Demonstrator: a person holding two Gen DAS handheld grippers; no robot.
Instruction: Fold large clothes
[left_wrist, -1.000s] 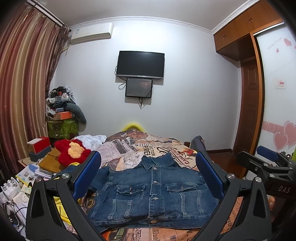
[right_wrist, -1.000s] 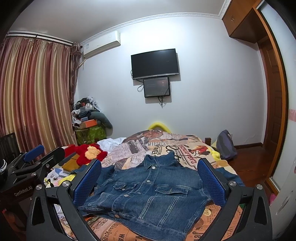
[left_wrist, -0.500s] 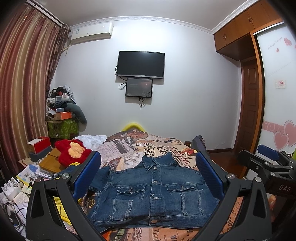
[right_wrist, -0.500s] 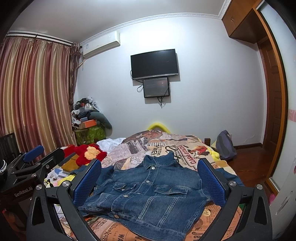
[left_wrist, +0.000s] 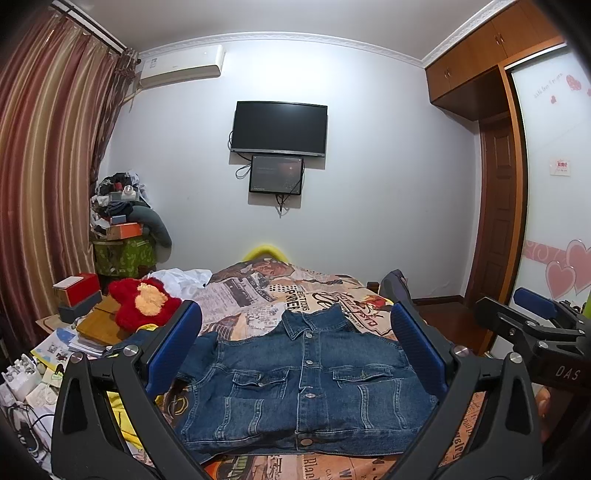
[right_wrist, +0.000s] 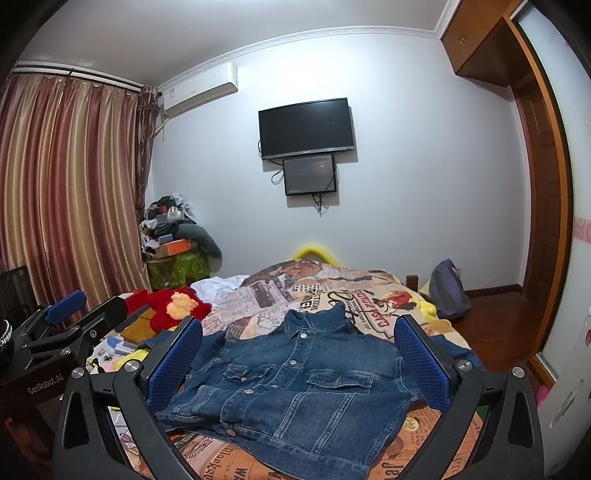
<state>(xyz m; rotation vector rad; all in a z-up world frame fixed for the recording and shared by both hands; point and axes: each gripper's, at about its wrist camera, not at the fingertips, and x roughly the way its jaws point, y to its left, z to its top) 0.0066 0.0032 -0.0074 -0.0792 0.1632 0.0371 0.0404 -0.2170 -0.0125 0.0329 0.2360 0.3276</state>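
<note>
Straight ahead of the left gripper (left_wrist: 295, 354), its jaws spread wide and holding nothing, we see the denim jacket (left_wrist: 303, 384) lying flat, buttoned, collar away from us, on the printed bedspread (left_wrist: 266, 291). To its right, the right gripper (left_wrist: 532, 325) hovers.

From the right wrist view, the right gripper (right_wrist: 297, 362) is equally spread and empty; the jacket (right_wrist: 295, 384) lies ahead between its fingers, apart from them. Left of it: a red plush toy (right_wrist: 177, 306).

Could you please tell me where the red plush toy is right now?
The red plush toy lies at the left edge of the bed, left of the denim jacket and beside the white cloth, in both views.
</note>
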